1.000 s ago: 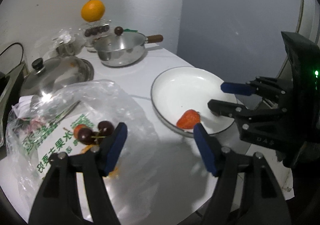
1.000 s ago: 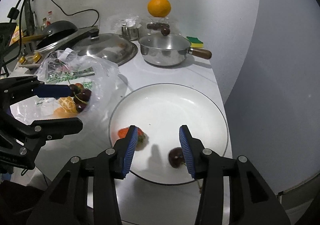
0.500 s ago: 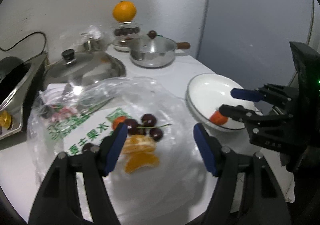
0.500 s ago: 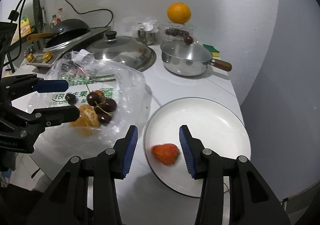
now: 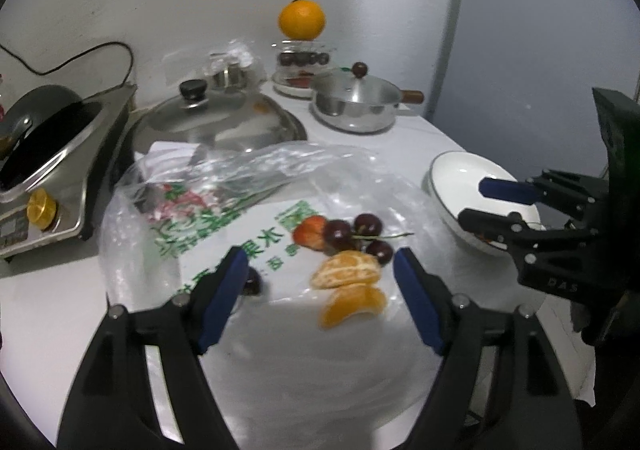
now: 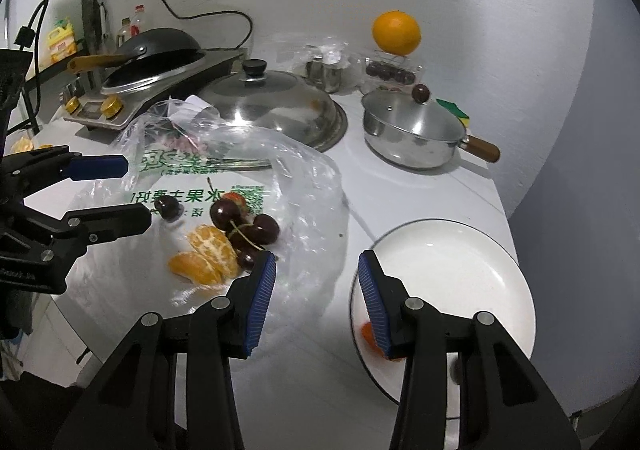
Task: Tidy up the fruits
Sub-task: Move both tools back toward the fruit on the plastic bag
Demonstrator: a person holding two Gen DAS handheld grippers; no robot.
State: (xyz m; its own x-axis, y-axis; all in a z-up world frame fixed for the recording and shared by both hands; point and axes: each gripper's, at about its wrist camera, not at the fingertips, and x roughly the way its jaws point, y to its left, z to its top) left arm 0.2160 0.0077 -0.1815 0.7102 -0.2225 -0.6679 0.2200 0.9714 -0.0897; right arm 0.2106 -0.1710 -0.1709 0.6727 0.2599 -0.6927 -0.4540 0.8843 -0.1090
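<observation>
Left gripper (image 5: 318,266) jaws opening, empty, over orange segments (image 5: 348,284) and cherries (image 5: 356,232) on plastic bag (image 5: 224,218), right gripper (image 6: 316,282) narrowly parted, empty, beside white plate (image 6: 460,258).

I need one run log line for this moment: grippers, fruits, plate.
left gripper: opening, empty, over orange segments on plastic bag | right gripper: open, empty | white plate: one red fruit

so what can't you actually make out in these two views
- Red fruit on the white plate, right wrist view: mostly behind the right claw finger.
- Plate's contents, left wrist view: blocked by the right claw.
- Lone cherry, left wrist view: partly behind the opening left claw finger.
- Bag print: blurred.
</observation>
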